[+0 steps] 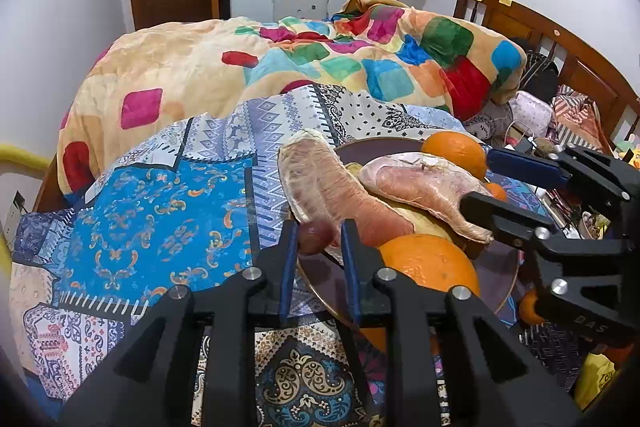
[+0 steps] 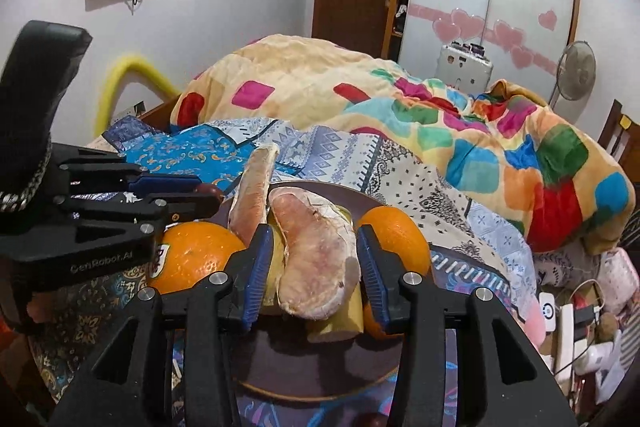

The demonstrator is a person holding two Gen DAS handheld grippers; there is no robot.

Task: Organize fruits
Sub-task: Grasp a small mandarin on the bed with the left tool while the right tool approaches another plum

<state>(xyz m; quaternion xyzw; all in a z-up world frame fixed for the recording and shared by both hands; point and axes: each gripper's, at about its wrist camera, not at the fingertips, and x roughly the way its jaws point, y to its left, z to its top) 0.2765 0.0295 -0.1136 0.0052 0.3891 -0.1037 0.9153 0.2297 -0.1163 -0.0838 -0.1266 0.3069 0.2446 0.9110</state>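
Observation:
A dark plate (image 1: 500, 267) on the patterned bedsheet holds two oranges (image 1: 430, 259) (image 1: 454, 147), two peeled pomelo segments (image 1: 320, 179) (image 1: 420, 183) and a banana (image 2: 336, 327). My left gripper (image 1: 319, 251) is at the plate's near-left rim. A small reddish grape (image 1: 316, 237) sits between its blue pads, which stand a hair off it. My right gripper (image 2: 314, 267) straddles the nearer pomelo segment (image 2: 316, 251), which lies on the banana. Its pads stand beside the segment without pinching it, and yellow banana shows at the left pad. The left gripper (image 2: 210, 195) also shows in the right wrist view, with the grape (image 2: 209, 190) at its tips.
A bright patchwork quilt (image 1: 320, 67) is heaped behind the plate. The wooden headboard (image 1: 560, 39) and a clutter of cables and bags (image 1: 540, 123) are at the right. Another orange (image 1: 528, 307) lies off the plate's right side. Patterned sheet (image 1: 160, 211) stretches to the left.

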